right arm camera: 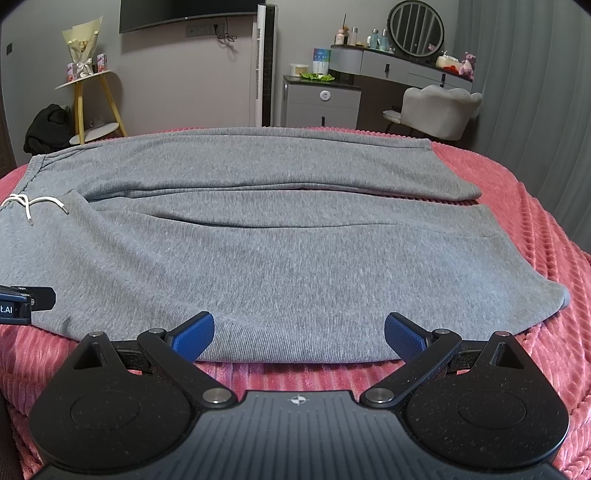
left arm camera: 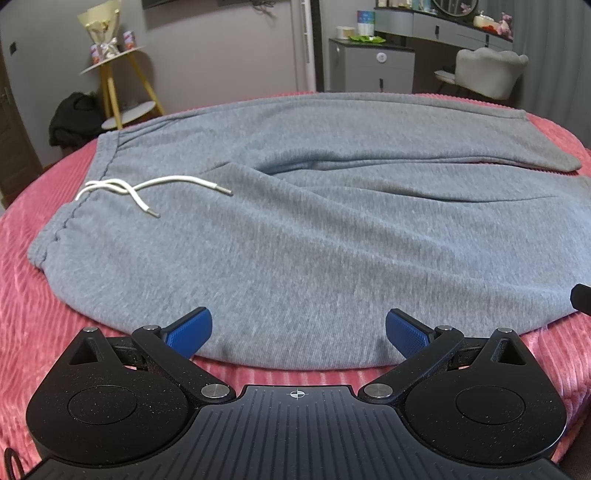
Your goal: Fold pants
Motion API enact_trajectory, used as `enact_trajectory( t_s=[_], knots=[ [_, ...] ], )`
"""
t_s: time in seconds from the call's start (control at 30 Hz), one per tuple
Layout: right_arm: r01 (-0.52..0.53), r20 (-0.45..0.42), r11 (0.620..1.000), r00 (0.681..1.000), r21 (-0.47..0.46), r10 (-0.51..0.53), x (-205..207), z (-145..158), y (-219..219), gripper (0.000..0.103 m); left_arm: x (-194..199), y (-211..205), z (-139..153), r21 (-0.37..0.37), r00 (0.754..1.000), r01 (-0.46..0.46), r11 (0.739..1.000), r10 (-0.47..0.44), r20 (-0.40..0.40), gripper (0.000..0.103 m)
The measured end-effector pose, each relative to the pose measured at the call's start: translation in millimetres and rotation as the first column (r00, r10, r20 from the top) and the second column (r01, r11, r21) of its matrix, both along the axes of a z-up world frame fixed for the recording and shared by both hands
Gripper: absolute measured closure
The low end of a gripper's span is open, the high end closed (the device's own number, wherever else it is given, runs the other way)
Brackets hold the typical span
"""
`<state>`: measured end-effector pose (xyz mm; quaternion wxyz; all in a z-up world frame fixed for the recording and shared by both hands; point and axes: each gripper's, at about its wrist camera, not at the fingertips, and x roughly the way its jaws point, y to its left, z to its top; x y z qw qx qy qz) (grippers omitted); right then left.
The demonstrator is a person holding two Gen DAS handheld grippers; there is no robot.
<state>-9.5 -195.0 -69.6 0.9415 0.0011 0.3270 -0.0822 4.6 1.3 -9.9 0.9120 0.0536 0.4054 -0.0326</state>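
Observation:
Grey sweatpants (left arm camera: 314, 229) lie flat on a pink ribbed bedspread (left arm camera: 44, 306), waistband to the left with a white drawstring (left arm camera: 147, 188), legs running right. The pants also show in the right wrist view (right arm camera: 280, 251), both leg cuffs at the right. My left gripper (left arm camera: 298, 332) is open and empty, its blue pads just over the near edge of the pants by the hip. My right gripper (right arm camera: 299, 334) is open and empty at the near edge of the front leg. The left gripper's tip (right arm camera: 26, 301) shows at the left of the right wrist view.
The pink bedspread (right arm camera: 517, 350) extends around the pants. Beyond the bed stand a yellow-legged side table (right arm camera: 96, 107), a tall white tower unit (right arm camera: 266, 66), a grey cabinet (right arm camera: 321, 105), a dresser with round mirror (right arm camera: 415, 31) and a pale chair (right arm camera: 439, 110).

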Motion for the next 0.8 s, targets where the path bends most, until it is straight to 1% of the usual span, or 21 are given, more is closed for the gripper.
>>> enact_trajectory(
  t_s=[0.2,0.4,0.53,0.67,0.8],
  knots=[
    [0.011,-0.028,1.0,1.0,0.023,-0.01,5.0,-2.3,-2.2,0.004,-0.2,-1.1,1.9,-0.002,1.0,0.006,1.0,-0.006,0.001,0.0],
    [0.017,-0.061,0.999,0.998,0.048,-0.014,11.0,-5.8,-5.0,0.004,2.8,-2.4,-0.2,-0.001,1.0,0.011,1.0,-0.011,-0.017,0.0],
    [0.018,-0.083,0.996,0.996,0.092,-0.011,20.2,-6.7,-10.2,0.004,3.6,-2.0,0.7,-0.002,1.0,0.007,1.0,-0.007,-0.018,0.0],
    [0.041,-0.097,0.99,0.995,0.134,-0.028,42.8,-10.3,-22.5,0.004,7.5,3.7,6.1,-0.035,1.0,-0.023,0.999,0.022,-0.01,0.0],
    [0.095,-0.162,0.987,0.984,0.133,-0.073,78.5,-29.7,-37.0,0.004,23.7,17.1,20.4,-0.104,0.994,-0.096,0.99,0.101,0.043,0.0]
  ],
)
